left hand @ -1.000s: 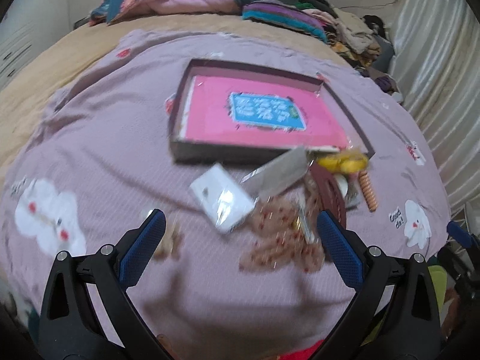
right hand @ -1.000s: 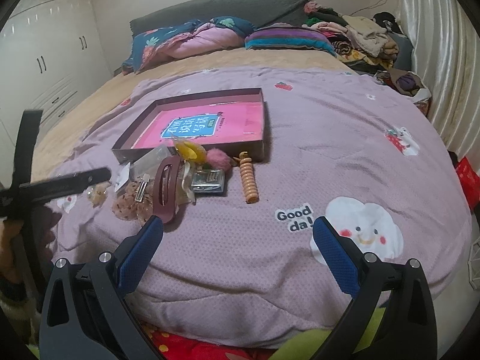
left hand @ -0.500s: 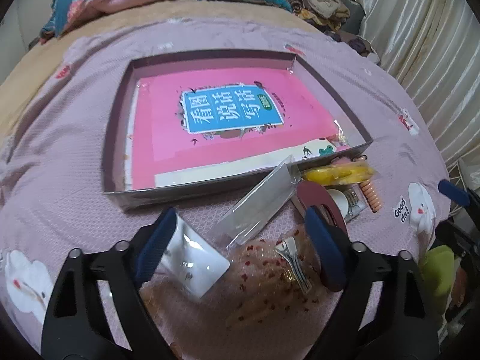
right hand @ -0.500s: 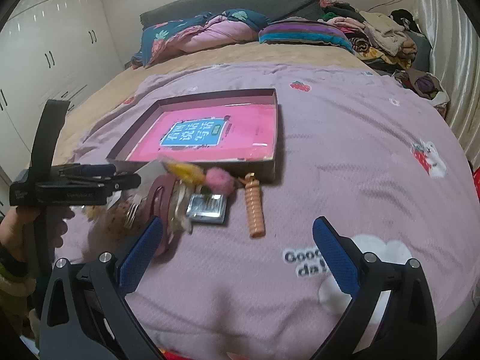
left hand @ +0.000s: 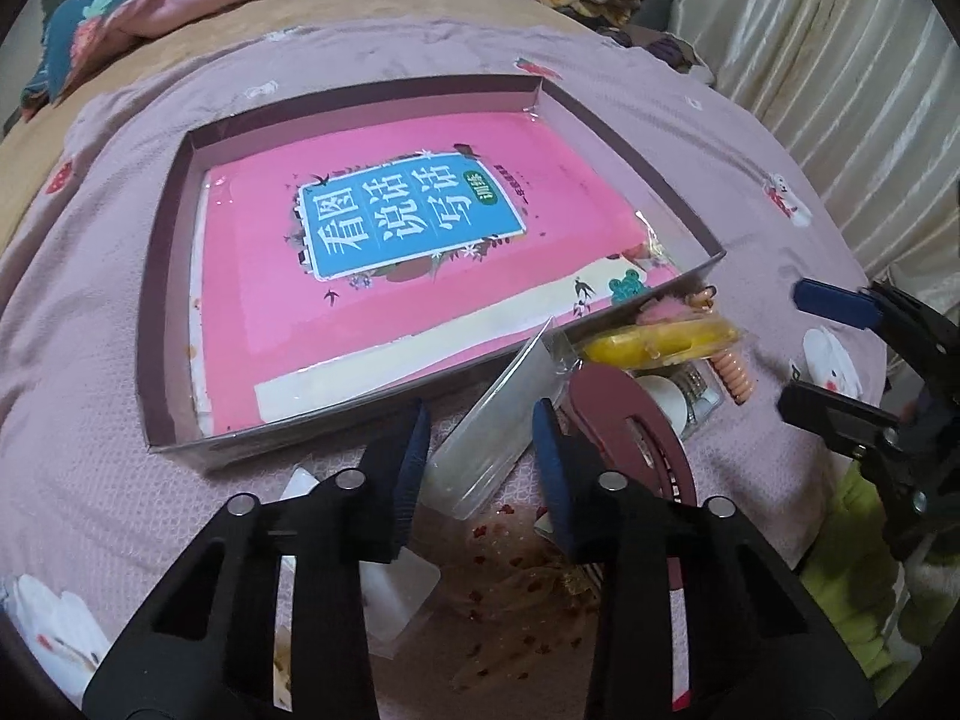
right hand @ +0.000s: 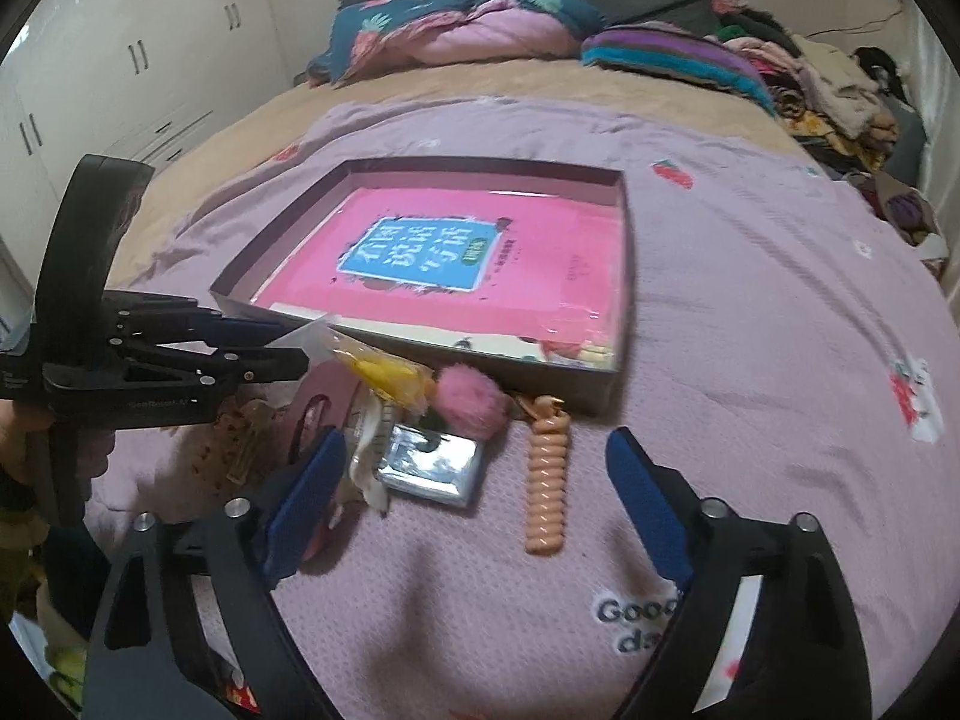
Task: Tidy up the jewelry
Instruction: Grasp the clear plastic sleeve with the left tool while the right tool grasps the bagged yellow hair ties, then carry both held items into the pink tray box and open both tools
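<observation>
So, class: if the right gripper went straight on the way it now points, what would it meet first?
Probably the peach spiral hair tie on the bedspread, which lies between the right gripper's jaws; depth is hard to judge.

A big bed [right hand: 750,360] has a purple blanket [left hand: 90,360] on it. A flat box [right hand: 621,276] sits on the blanket. Just in front of the box lies a small pile: a peach coil [right hand: 546,480], a shiny packet [right hand: 432,465], a dark red clip [left hand: 630,420].
</observation>
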Motion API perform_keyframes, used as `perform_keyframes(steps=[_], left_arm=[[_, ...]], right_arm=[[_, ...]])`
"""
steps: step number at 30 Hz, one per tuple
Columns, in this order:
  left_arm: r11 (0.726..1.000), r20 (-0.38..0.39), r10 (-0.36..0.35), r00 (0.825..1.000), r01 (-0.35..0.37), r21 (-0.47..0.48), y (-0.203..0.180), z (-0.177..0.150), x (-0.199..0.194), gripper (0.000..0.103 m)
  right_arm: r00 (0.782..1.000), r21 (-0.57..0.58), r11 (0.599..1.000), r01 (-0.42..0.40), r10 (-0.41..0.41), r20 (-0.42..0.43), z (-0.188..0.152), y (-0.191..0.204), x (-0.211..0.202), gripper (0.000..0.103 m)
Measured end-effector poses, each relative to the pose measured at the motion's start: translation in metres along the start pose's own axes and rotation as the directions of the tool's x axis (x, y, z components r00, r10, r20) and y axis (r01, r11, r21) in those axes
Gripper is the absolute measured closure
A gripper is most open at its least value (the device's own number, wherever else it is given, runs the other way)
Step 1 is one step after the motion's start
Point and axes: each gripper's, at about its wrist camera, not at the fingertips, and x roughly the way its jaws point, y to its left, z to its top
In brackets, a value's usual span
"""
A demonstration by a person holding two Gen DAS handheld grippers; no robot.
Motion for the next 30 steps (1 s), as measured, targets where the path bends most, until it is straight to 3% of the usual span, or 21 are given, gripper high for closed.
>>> perform_keyframes(steps=[6,14,23,30], left_arm=[[0.999,0.001,-0.045,0.999,0.045,-0.02,0.007,-0.005,-0.003,0.09],[0.997,0.011,-0.061,0.998,0.062,-0.039,0.01,-0.015,-0.011,0.098],[0.994,0.037,-0.045,0.998,0.048,-0.098,0.026,-0.022,-0.021,0.099],[0.993,0.069,-0.035,0.997,0.042,-0.108,0.027,-0.02,-0.035,0.099]], right_arm=[[1.0,-0.063,0.998,-0.02,0.02,-0.007,0.014,0.013,0.014,0.033],[0.997,-0.165,0.984,-0.066,0.059,-0.046,0.027,0.037,0.032,0.078],[0.996,-0.129,0.988,-0.088,0.089,0.001,0.023,0.033,0.021,0.083],[0.996,-0.047,0.997,-0.064,0.067,0.062,0.011,0.011,-0.013,0.084]])
